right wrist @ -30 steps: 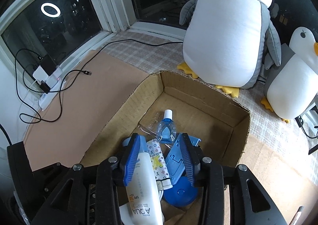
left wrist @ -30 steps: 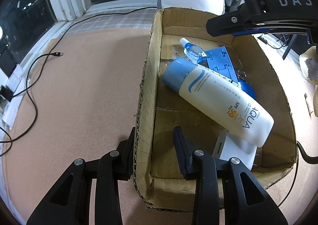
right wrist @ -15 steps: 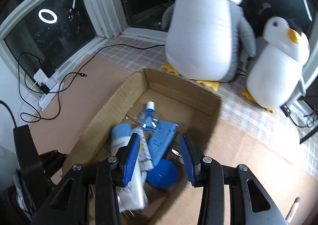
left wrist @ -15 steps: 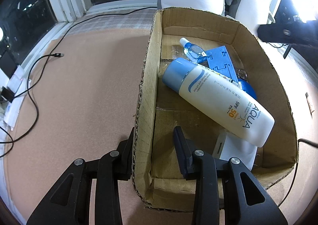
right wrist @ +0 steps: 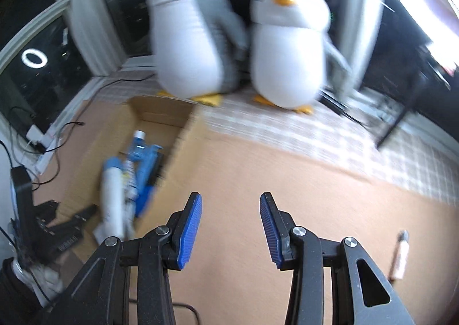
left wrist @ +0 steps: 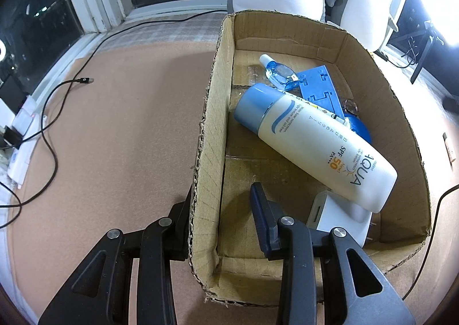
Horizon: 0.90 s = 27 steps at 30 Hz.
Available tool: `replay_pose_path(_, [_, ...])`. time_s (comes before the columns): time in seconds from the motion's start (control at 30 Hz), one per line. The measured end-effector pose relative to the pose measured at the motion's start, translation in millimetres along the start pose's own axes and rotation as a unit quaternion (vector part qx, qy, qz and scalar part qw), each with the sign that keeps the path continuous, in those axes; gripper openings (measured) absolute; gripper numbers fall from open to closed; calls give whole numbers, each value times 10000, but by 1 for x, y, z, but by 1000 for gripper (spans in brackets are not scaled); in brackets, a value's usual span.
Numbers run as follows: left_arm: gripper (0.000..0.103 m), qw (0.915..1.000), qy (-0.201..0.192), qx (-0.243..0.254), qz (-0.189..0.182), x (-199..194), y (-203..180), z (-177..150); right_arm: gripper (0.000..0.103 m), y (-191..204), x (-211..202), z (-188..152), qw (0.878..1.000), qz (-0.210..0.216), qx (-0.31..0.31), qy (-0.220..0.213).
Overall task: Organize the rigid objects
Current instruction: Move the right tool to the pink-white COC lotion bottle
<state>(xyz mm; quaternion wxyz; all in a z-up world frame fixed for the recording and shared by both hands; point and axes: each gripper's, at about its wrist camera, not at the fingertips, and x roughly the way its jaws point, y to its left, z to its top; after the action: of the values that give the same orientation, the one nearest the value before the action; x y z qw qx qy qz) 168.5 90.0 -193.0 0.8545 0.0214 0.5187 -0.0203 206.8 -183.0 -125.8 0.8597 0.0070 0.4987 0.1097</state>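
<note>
Straddling the near left wall of the open brown cardboard box (left wrist: 210, 135), the left gripper (left wrist: 221, 198) stays as before, jaws apart, while the white sunscreen bottle with a pale blue cap (left wrist: 312, 138) lies diagonally inside, cap toward the far left corner. Swung away from the box since a second ago, the right gripper (right wrist: 231, 227) now hangs empty, jaws apart, over bare brown floor, likely heading for the small pen-like stick (right wrist: 400, 253).

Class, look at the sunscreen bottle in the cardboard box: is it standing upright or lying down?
Lying down. The sunscreen bottle rests on its side across the cardboard box, blue cap toward the far left, its base propped on a white charger.
</note>
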Motion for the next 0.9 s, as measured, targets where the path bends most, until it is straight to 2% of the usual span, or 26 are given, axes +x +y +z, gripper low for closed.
replay_pose_path(0.23, [34, 10000, 7, 1, 44, 0, -1, 0, 38, -76, -12, -38, 9962, -424, 743, 171])
replay_pose_path(0.43, [34, 10000, 9, -10, 56, 0, -2, 1, 38, -137, -24, -68, 9872, -834, 1339, 243])
replay_pose_path(0.63, [34, 10000, 14, 0, 69, 0, -2, 1, 38, -169, -29, -85, 9804, -1060, 1627, 343])
replay_pose_path(0.9, [34, 10000, 16, 3, 81, 0, -2, 1, 38, -191, -21, -92, 9760, -1228, 1736, 471])
